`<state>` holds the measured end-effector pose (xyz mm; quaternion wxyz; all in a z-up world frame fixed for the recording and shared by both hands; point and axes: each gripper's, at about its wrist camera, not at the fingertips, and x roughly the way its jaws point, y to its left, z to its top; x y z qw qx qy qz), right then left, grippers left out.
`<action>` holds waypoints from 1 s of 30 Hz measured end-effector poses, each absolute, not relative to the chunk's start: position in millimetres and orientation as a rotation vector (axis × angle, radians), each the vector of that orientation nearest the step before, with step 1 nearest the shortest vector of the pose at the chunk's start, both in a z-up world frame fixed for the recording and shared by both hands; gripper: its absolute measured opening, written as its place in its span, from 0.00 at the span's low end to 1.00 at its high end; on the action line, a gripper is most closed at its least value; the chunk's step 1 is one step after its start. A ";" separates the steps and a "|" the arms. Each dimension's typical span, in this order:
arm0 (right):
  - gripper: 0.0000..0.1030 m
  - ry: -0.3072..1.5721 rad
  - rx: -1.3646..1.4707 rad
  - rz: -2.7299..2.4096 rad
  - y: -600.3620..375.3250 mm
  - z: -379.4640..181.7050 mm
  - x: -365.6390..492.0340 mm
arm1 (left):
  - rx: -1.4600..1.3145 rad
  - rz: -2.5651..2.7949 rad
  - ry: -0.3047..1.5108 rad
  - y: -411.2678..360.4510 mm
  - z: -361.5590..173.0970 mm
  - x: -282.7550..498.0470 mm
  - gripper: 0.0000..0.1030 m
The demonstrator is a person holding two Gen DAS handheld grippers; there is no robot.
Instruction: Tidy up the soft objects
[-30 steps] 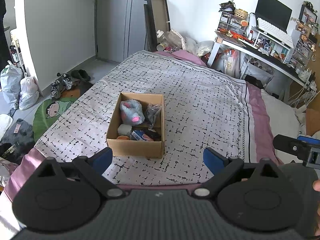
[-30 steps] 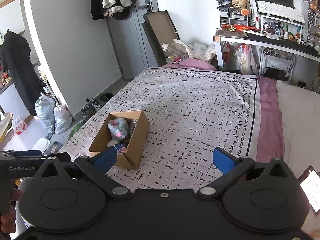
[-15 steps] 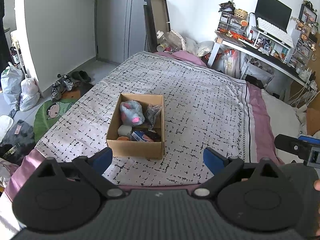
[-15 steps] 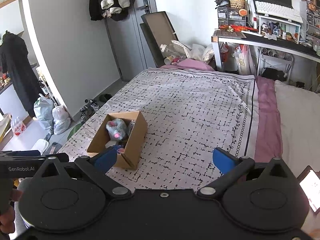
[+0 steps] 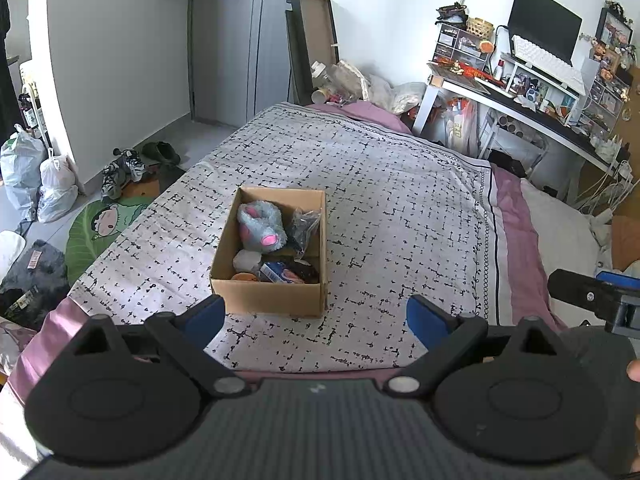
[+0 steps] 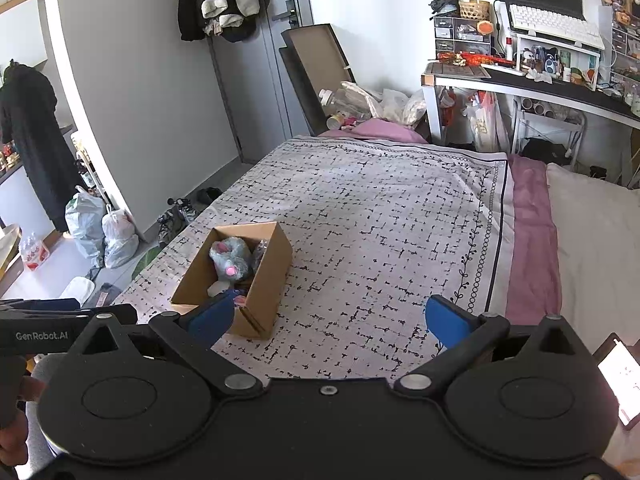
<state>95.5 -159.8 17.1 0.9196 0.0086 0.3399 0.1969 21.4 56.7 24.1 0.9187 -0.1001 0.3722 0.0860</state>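
Observation:
An open cardboard box (image 5: pixel 267 294) stands on the bed's patterned blanket (image 5: pixel 380 200). In it lie a grey-blue plush toy with pink spots (image 5: pixel 260 230), a dark plastic-wrapped item (image 5: pixel 305 222) and several small items at the near end. The box (image 6: pixel 266 286) and the plush (image 6: pixel 232 258) also show in the right wrist view. My left gripper (image 5: pixel 316 318) is open and empty, held back near the box's front wall. My right gripper (image 6: pixel 330 318) is open and empty, to the right of the box.
A cluttered desk (image 5: pixel 520 96) with a monitor and keyboard stands at the far right. Bags (image 5: pixel 40 176), shoes (image 5: pixel 120 168) and a green mat (image 5: pixel 100 224) lie on the floor left of the bed. A white pillow (image 6: pixel 596 224) lies right. A phone (image 6: pixel 620 376) lies near right.
The right wrist view has drifted slightly, so the box sits a little lower and nearer. The left view is almost unchanged. Both grippers stay open and empty.

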 end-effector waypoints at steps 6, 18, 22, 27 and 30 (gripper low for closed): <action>1.00 0.698 0.017 0.400 -160.1 17.3 95.1 | -0.204 0.174 0.762 56.1 23.8 21.1 0.94; 1.00 0.707 0.000 0.394 -158.0 15.5 95.4 | -0.209 0.168 0.760 53.3 19.7 22.4 0.94; 1.00 0.717 0.001 0.385 -156.2 12.2 98.8 | -0.201 0.148 0.753 51.1 17.1 22.8 0.94; 1.00 0.717 -0.005 0.355 -148.6 5.5 103.2 | -0.200 0.119 0.759 51.5 14.2 26.7 0.94; 1.00 0.732 -0.008 0.348 -143.9 0.0 109.3 | -0.211 0.121 0.747 56.4 12.1 29.6 0.94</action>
